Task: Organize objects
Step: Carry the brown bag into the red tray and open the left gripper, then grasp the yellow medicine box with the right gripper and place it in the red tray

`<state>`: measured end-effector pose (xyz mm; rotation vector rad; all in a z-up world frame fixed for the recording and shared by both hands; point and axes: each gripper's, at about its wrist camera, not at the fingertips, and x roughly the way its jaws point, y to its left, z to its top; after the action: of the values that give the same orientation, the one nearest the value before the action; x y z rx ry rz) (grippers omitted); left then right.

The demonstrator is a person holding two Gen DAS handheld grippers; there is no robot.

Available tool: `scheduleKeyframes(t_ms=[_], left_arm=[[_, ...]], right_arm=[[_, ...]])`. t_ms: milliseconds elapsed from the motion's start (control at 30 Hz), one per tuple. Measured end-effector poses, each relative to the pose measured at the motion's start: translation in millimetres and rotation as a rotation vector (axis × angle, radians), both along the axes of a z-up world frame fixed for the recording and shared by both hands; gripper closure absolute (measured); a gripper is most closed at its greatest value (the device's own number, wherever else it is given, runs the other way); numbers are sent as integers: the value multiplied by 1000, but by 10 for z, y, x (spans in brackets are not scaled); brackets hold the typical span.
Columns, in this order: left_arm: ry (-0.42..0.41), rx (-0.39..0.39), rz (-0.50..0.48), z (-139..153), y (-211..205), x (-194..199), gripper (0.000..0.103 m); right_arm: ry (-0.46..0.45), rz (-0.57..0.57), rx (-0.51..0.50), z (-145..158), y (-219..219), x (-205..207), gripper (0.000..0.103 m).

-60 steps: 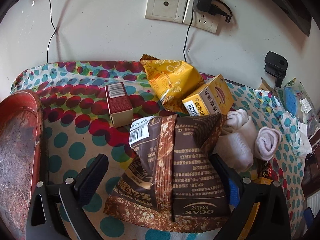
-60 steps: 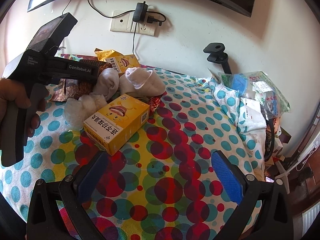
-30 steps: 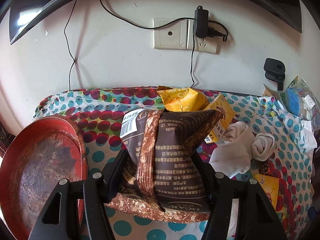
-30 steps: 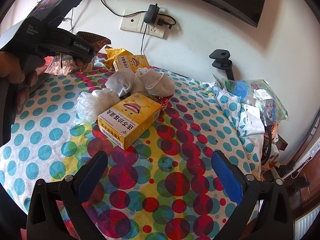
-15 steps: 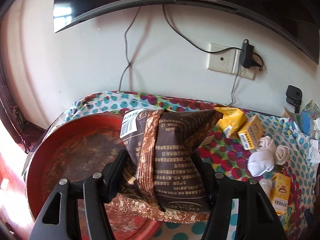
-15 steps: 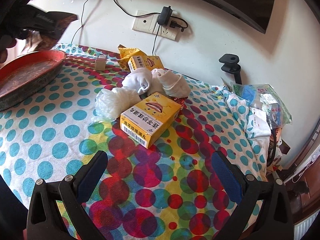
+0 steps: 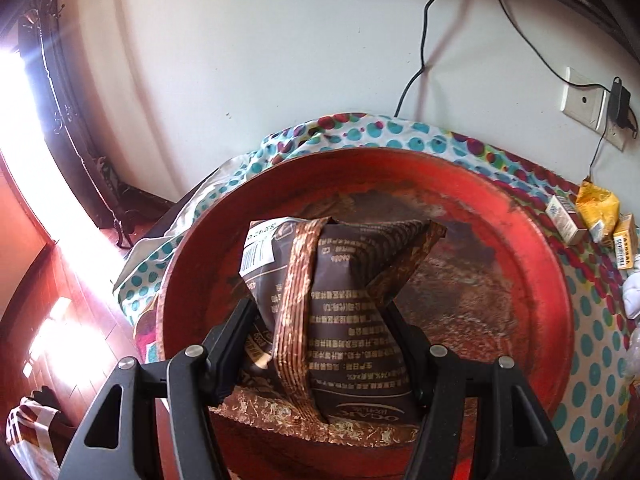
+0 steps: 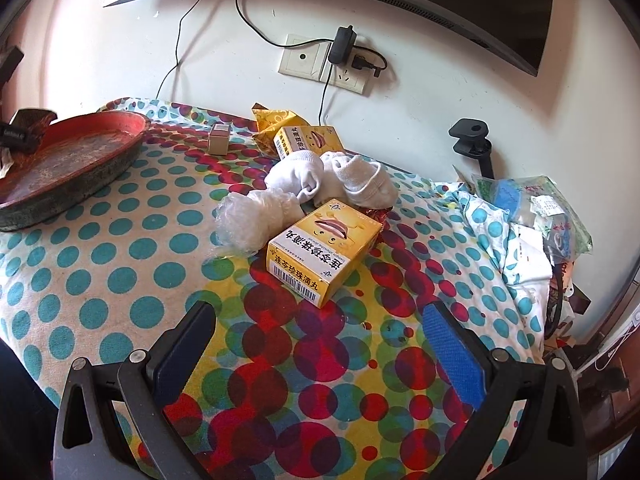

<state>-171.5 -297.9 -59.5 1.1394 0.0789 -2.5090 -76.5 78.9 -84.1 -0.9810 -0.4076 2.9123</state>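
A brown snack bag (image 7: 340,316) is clamped between the pads of my left gripper (image 7: 320,316), held over a round red tray (image 7: 532,264). The same tray (image 8: 100,128) shows at the far left of the right wrist view, with the bag's corner (image 8: 36,118) above it. My right gripper (image 8: 316,356) stands open over the dotted cloth with nothing between its fingers. Ahead of it lie a yellow box (image 8: 324,248), rolled white socks (image 8: 332,176), a clear plastic wad (image 8: 256,220), a second yellow box (image 8: 308,140), a yellow pouch (image 8: 276,120) and a small beige box (image 8: 219,139).
The table stands against a white wall with a socket and plugged charger (image 8: 344,52). A black clamp (image 8: 476,140) and a heap of packets (image 8: 532,208) sit at the right edge. A dark metal stand (image 7: 100,184) and wooden floor (image 7: 48,320) lie left of the table.
My left gripper has carried the brown bag leftward, from in front of the pile to above the red tray. The right gripper has barely shifted and stays open.
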Motion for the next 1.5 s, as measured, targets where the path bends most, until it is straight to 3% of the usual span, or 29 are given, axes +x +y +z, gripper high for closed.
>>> scheduleKeyframes(t_ms=[100, 233, 367, 500, 600, 733, 833, 967, 1067, 1133, 1267, 1500], left_arm=[[-14, 27, 31, -77, -109, 25, 40], [-33, -4, 35, -114, -64, 7, 39], [-71, 42, 21, -200, -34, -78, 33], [7, 44, -13, -71, 76, 70, 19], [113, 19, -71, 164, 276, 335, 15], [209, 28, -148, 352, 576, 753, 15], [238, 69, -198, 320, 773, 984, 15], [257, 54, -274, 218, 1045, 1156, 15], [255, 72, -301, 146, 1119, 1192, 15], [263, 115, -316, 138, 1118, 1214, 15], [285, 115, -343, 137, 1171, 1270, 15], [285, 130, -339, 131, 1175, 1284, 15]], right_arm=[[3, -10, -27, 2, 72, 16, 0], [11, -16, -49, 13, 170, 42, 0], [15, -21, -67, 25, 257, 42, 0], [24, -38, -81, 68, 356, 35, 0], [36, -70, -108, 93, 424, 17, 0], [23, -55, -164, 127, 373, -91, 0], [5, -73, -103, 128, 193, -255, 0], [-71, -94, -142, 50, 35, -524, 0], [-114, -161, -150, -52, 2, -692, 12], [-174, -184, -173, -144, 26, -825, 43], [-215, -229, -232, -176, 176, -892, 46], [-149, -188, -216, -104, 245, -671, 47]])
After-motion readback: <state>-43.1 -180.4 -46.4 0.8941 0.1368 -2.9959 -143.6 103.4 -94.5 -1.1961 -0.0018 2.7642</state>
